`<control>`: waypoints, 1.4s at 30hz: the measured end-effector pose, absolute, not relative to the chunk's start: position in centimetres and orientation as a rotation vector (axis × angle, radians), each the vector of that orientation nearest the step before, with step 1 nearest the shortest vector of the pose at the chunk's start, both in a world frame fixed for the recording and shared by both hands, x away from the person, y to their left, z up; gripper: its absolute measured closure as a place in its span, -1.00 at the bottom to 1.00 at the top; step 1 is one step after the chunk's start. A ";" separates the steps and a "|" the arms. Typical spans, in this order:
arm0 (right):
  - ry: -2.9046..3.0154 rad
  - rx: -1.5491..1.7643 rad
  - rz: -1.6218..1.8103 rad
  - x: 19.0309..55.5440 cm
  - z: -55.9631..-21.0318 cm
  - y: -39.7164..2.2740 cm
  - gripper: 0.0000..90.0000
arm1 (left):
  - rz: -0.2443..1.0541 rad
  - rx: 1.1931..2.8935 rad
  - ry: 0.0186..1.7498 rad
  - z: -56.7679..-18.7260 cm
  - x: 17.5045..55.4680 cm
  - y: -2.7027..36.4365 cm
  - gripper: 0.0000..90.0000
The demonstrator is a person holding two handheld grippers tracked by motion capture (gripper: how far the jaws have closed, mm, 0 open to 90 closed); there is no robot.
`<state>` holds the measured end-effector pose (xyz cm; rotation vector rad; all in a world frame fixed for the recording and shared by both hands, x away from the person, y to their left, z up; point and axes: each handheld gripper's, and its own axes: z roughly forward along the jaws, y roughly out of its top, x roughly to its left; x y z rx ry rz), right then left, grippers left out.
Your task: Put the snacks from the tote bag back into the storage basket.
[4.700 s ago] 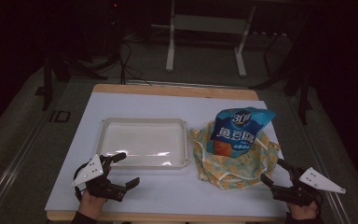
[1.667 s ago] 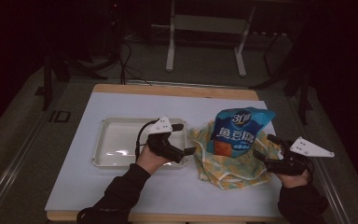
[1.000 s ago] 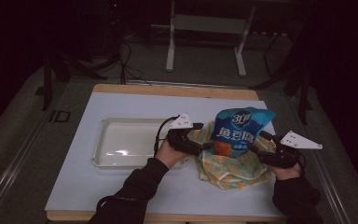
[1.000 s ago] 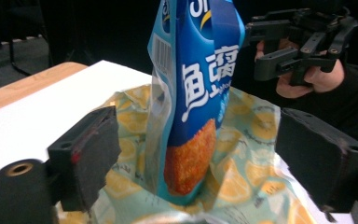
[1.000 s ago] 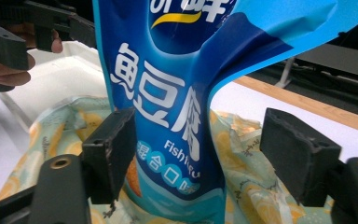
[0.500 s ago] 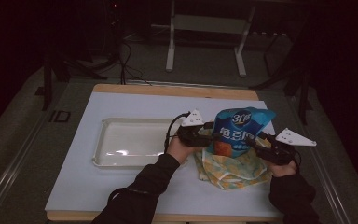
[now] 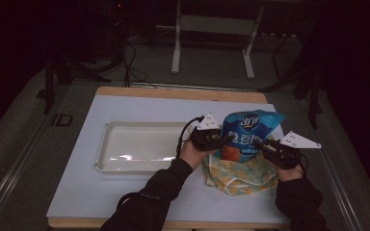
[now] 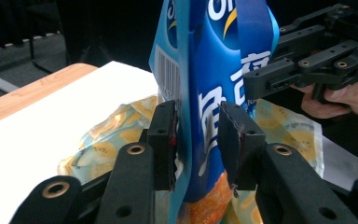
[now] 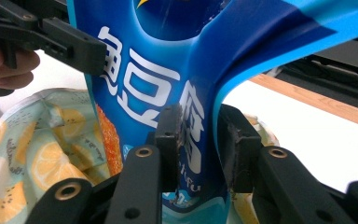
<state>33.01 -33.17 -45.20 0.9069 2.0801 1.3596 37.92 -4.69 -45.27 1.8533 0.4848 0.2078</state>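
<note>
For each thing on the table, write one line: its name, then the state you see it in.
Blue bag: upright, gripped from both sides.
Yellow lemon-print bag: lying flat beneath it.
White tray: empty.
Left gripper: fingers just closed onto the blue bag's edge.
Right gripper: fingers just closed onto its other edge.

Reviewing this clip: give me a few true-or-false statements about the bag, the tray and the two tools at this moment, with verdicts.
1. The blue bag stands between the left tool and the right tool. True.
2. The white tray holds the blue bag. False: the tray is empty; the bag stands to its right.
3. The bag stands on a lemon-print cloth. True.
4. The right tool rests on the tray. False: it is at the bag's right edge, jaws either side of it.
</note>
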 end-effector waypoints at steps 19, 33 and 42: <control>2.064 0.927 1.347 32.9 -44.8 -32.1 0.95 | 0.232 1.871 0.530 -45.0 37.8 -5.3 0.90; 2.057 0.929 1.355 32.8 -43.5 -32.2 0.97 | 0.224 1.862 0.531 -43.6 37.9 -5.4 0.94; 2.036 0.924 1.362 32.6 -42.1 -32.5 0.97 | 0.232 1.858 0.519 -42.1 37.8 -5.6 0.95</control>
